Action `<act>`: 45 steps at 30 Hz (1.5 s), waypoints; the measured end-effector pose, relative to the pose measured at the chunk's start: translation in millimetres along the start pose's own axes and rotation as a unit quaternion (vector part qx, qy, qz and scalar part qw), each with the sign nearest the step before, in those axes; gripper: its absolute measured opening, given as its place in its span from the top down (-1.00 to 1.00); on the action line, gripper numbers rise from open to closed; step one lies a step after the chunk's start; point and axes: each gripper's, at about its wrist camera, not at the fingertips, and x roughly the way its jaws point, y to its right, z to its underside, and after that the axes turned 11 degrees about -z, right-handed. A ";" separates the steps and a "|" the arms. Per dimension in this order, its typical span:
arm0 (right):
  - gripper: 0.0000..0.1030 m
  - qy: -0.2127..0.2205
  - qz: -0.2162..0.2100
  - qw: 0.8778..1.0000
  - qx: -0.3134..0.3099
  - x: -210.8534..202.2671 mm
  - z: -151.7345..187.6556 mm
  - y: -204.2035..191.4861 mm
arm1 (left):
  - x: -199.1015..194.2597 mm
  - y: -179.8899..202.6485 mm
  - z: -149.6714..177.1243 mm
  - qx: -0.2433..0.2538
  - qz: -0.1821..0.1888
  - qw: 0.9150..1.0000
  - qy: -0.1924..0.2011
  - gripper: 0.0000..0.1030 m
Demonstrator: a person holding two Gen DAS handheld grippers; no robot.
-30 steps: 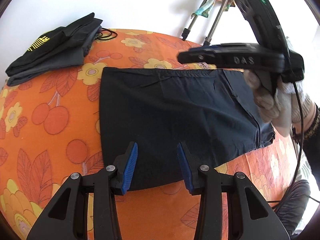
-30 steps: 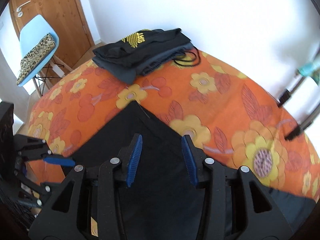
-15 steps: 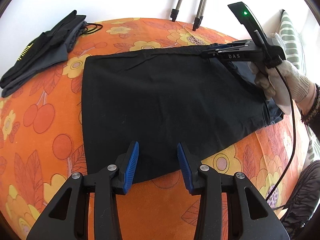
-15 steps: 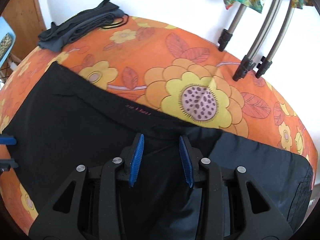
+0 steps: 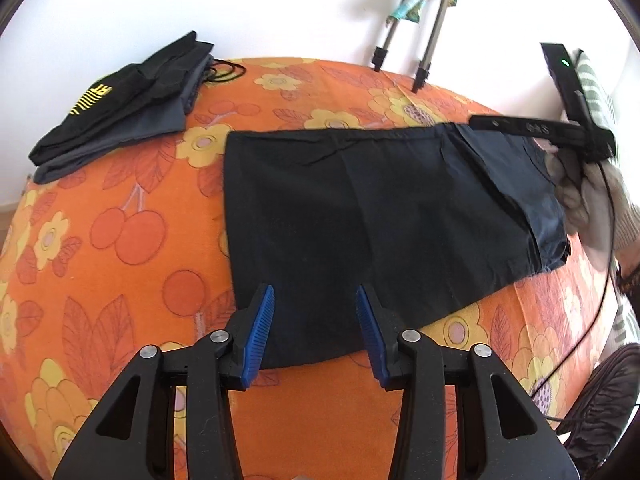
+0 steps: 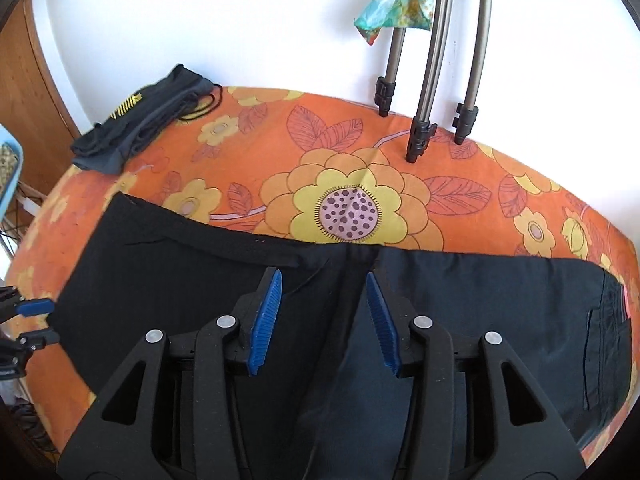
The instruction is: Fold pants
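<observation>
Your black cotton pants (image 5: 372,216) lie folded flat across the orange flower-print bedspread (image 5: 120,248), waistband end to your right. Your left gripper (image 5: 315,320) hovers over the near edge of the fabric, blue pads spread wide and holding nothing. Your right gripper (image 6: 323,316) hangs above the far edge near the fold line, also wide apart and empty. A stack of dark folded clothes (image 5: 120,100) sits well apart at the far left corner.
</observation>
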 end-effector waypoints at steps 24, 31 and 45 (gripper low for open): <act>0.10 -0.094 -0.118 0.945 -0.290 53.3 94.9 -280.9 | -39.1 -92.4 18.2 -0.103 -0.021 0.994 0.002 0.17; 0.25 -0.125 -0.102 0.937 -0.311 78.5 89.2 -290.2 | -35.5 -95.8 20.2 -0.103 -0.012 0.995 -0.006 0.17; 0.91 -0.111 -0.130 0.959 -0.227 77.2 72.1 -262.2 | -16.2 -91.8 22.5 -0.140 0.050 0.988 -0.036 0.17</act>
